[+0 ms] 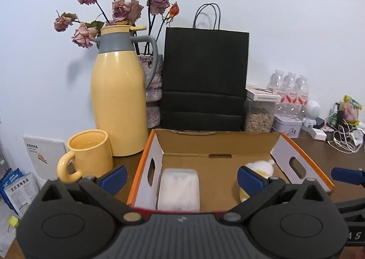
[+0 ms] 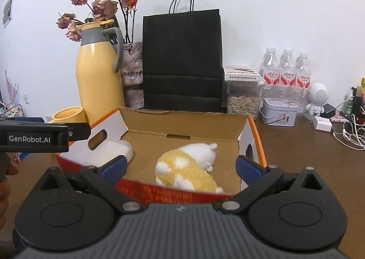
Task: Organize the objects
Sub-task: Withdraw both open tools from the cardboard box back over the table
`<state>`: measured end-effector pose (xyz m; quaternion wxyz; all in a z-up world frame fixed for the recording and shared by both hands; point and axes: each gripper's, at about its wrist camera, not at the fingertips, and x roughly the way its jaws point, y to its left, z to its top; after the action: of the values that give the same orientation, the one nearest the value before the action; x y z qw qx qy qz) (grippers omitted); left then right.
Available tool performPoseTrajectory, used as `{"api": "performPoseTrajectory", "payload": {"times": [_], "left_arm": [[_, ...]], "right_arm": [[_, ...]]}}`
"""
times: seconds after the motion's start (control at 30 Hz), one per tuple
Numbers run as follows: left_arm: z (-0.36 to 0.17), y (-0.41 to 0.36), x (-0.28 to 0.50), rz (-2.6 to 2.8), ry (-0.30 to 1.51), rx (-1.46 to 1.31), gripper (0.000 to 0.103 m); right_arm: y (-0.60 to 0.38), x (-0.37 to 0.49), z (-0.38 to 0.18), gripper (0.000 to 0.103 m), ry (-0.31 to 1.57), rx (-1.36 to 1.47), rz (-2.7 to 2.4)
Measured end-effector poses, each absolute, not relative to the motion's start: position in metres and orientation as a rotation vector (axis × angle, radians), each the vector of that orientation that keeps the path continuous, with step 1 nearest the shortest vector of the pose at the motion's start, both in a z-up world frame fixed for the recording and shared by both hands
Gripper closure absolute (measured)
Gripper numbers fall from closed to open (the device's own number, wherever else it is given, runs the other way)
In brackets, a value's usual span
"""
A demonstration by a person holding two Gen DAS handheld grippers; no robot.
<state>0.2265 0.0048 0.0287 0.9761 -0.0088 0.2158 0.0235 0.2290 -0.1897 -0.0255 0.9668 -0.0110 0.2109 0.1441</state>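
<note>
An open cardboard box with white and orange sides sits on the brown table; it also shows in the right wrist view. Inside lie a white tissue pack on the left and a yellow and white plush toy on the right. The pack shows in the right wrist view, the plush in the left wrist view. My left gripper is open and empty over the box's near edge. My right gripper is open and empty, just in front of the plush.
A yellow mug and yellow thermos stand left of the box. A black paper bag, dried roses, a seed jar, a tin, water bottles, a small white figure and cables line the back and right.
</note>
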Motion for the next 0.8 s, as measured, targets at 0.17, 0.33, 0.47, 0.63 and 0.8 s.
{"api": "performPoseTrajectory", "payload": {"times": [0.17, 0.33, 0.47, 0.63, 0.8], "left_arm": [[0.030, 0.006, 0.200, 0.045, 0.426, -0.012, 0.000], [0.031, 0.009, 0.176, 0.047, 0.422, -0.009, 0.000], [0.030, 0.012, 0.158, 0.053, 0.422, -0.005, 0.000], [0.027, 0.018, 0.139, 0.064, 0.430, -0.005, 0.000], [0.021, 0.021, 0.124, 0.074, 0.446, -0.002, 0.000]], "right_arm": [[-0.197, 0.203, -0.025, 0.000, 0.418, -0.028, 0.289], [-0.205, 0.180, -0.028, 0.000, 0.422, -0.032, 0.280], [-0.212, 0.164, -0.031, 0.000, 0.431, -0.034, 0.276], [-0.220, 0.146, -0.036, 0.000, 0.441, -0.042, 0.273], [-0.226, 0.132, -0.042, 0.000, 0.458, -0.053, 0.272]]}}
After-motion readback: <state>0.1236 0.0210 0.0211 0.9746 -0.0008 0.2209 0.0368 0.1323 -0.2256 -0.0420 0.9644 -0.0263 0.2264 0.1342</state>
